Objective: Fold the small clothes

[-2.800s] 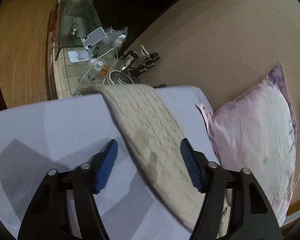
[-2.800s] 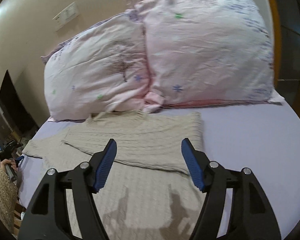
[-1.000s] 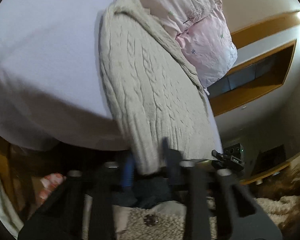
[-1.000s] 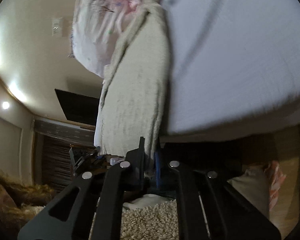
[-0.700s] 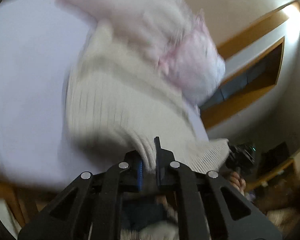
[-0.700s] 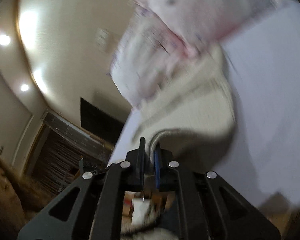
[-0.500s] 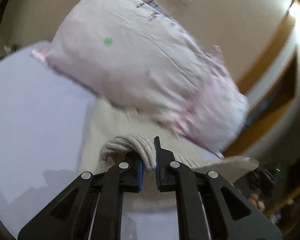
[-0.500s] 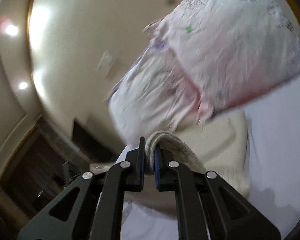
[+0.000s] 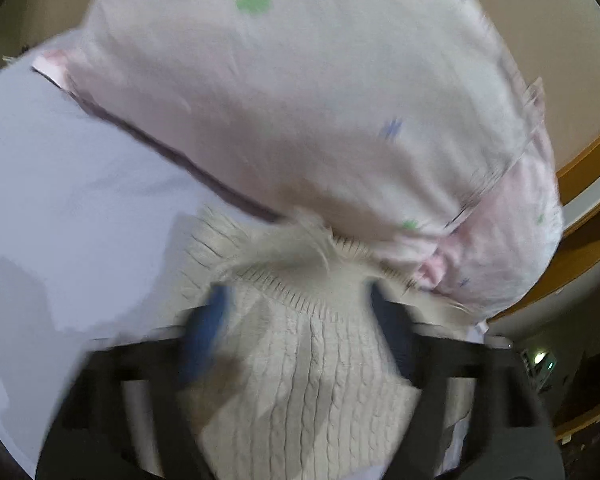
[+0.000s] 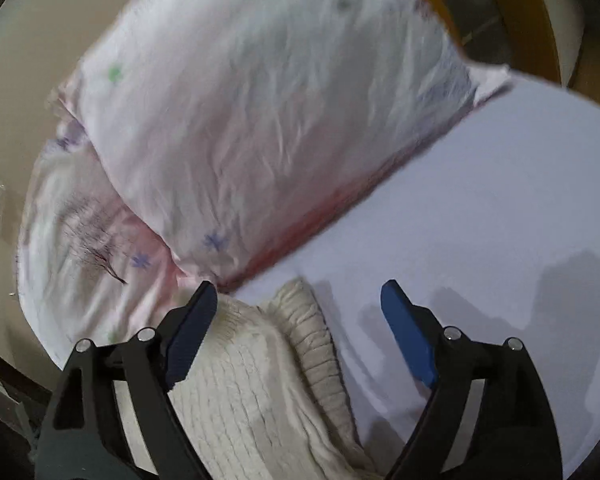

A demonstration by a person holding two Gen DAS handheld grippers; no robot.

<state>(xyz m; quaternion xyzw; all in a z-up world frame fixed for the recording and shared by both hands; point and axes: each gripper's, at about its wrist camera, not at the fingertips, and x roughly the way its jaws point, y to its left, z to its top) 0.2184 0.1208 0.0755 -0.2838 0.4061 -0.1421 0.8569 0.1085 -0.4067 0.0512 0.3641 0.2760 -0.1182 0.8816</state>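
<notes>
Cream cable-knit, the sweater [image 9: 300,364] lies on the lavender bed sheet [image 9: 72,216] right under your left tool [image 9: 300,320], whose blue pads are spread wide with the ribbed hem between them, just short of the pink pillow [image 9: 300,92] ahead. Your right tool [image 10: 300,312] is spread too, gripping nothing, with the sweater's folded edge [image 10: 276,364] below its left finger and bare sheet under its right.

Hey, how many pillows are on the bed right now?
2. One pillow lies at the head of the bed, overlapping a second pillow to its left in the right wrist view. Both sit just beyond the folded sweater. More could be out of frame.
</notes>
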